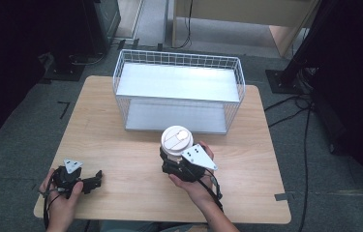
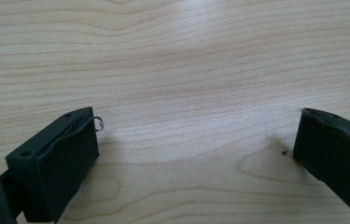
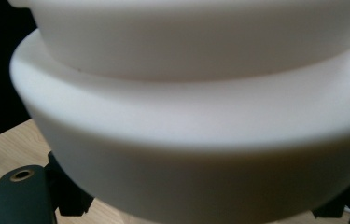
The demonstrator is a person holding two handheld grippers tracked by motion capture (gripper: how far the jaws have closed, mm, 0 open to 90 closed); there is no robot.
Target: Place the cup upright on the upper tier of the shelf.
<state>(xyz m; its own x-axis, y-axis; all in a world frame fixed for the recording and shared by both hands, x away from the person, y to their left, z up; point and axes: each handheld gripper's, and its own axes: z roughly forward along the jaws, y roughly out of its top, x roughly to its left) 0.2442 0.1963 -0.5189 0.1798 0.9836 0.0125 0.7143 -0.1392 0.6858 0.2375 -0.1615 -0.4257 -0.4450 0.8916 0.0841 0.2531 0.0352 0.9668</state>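
High view: basket [image 1: 178, 92] beyond cup [image 1: 176, 140].

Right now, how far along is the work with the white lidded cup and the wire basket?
Done: the right gripper is shut on the white lidded cup, holding it upright near the table's middle. In hand: carrying it, probably toward the wire basket, whose two shelves look bare. Left: placing and releasing it, if that is the goal. The left gripper rests open on the table, holding nothing.

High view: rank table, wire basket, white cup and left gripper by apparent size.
1. table
2. wire basket
3. and 4. white cup and left gripper: they look much alike, and the right gripper hides the cup's lower part, so no ranking.
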